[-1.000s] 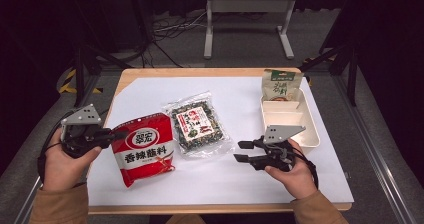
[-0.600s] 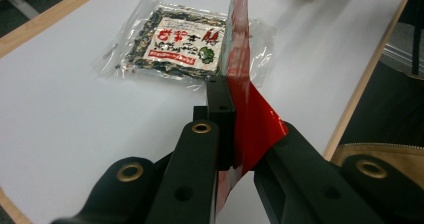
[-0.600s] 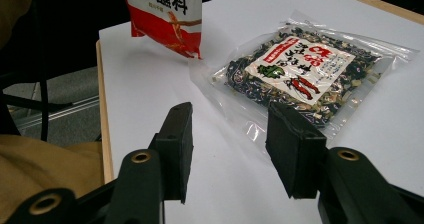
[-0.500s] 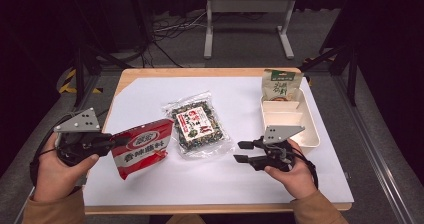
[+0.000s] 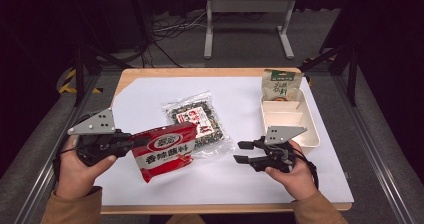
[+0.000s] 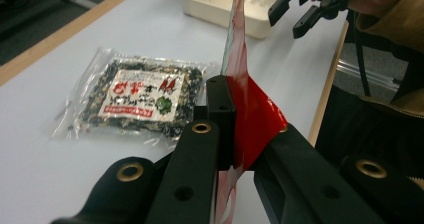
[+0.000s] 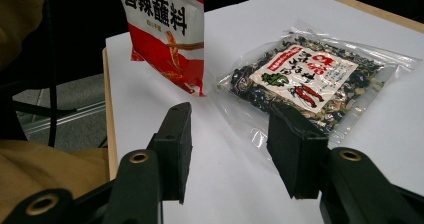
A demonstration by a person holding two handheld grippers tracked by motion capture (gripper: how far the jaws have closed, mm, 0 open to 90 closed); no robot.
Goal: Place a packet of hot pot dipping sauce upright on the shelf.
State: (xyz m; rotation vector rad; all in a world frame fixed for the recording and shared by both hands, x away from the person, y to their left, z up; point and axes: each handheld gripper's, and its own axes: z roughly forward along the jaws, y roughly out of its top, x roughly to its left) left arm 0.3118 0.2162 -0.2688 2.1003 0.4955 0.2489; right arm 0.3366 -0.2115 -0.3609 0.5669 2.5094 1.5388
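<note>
Red snack bag [image 5: 165, 150] hangs tilted above the desk [image 5: 240, 184], clamped at its edge by the left gripper [image 5: 131, 140]; the right gripper [image 5: 242, 151] rests nearby, jaws apart and empty.

Three snack packets: one red packet [image 5: 165, 151], one clear packet [image 5: 196, 122], one green packet [image 5: 280, 85]; one divided tray [image 5: 310, 134].
</note>
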